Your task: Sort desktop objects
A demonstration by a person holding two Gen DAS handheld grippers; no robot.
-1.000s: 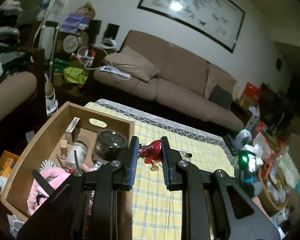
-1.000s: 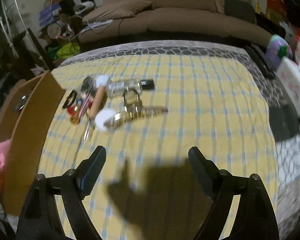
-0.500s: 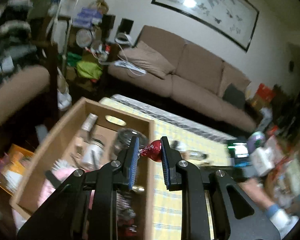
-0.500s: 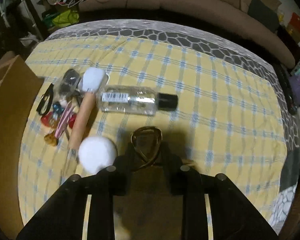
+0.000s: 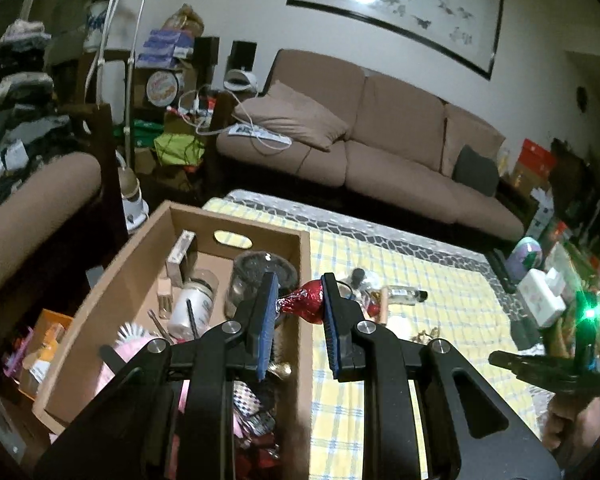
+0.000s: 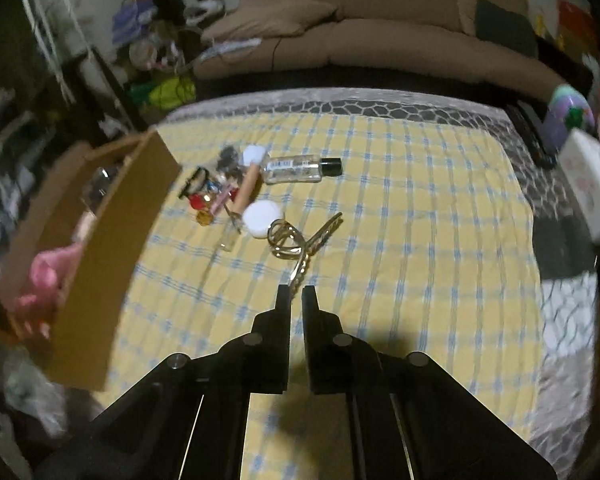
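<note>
My left gripper (image 5: 299, 284) is shut on a red foil-wrapped candy (image 5: 308, 302), held over the right wall of the open cardboard box (image 5: 148, 248). The box holds a dark-lidded jar (image 5: 260, 272), a white bottle (image 5: 192, 304) and a pink thing (image 6: 44, 276). My right gripper (image 6: 296, 289) is shut on the tail end of a gold hair clip (image 6: 286, 240), above the yellow checked cloth (image 6: 420, 220). Beyond the clip lie a white round lid (image 6: 261, 216), a wooden-handled tool (image 6: 246, 188), a clear bottle with a black cap (image 6: 300, 168) and small red and orange bits (image 6: 198, 200).
The cardboard box (image 6: 112, 224) stands at the table's left edge. A white container (image 6: 592, 188) and a black remote (image 6: 528, 132) sit at the right edge. A brown sofa (image 5: 380, 140) runs behind the table. A person's hand (image 5: 572, 432) shows at lower right.
My right gripper went from wide open to shut, reaching in over the gold clip and then drawing back and up with it. The left gripper kept the candy and swung slightly toward the box.
</note>
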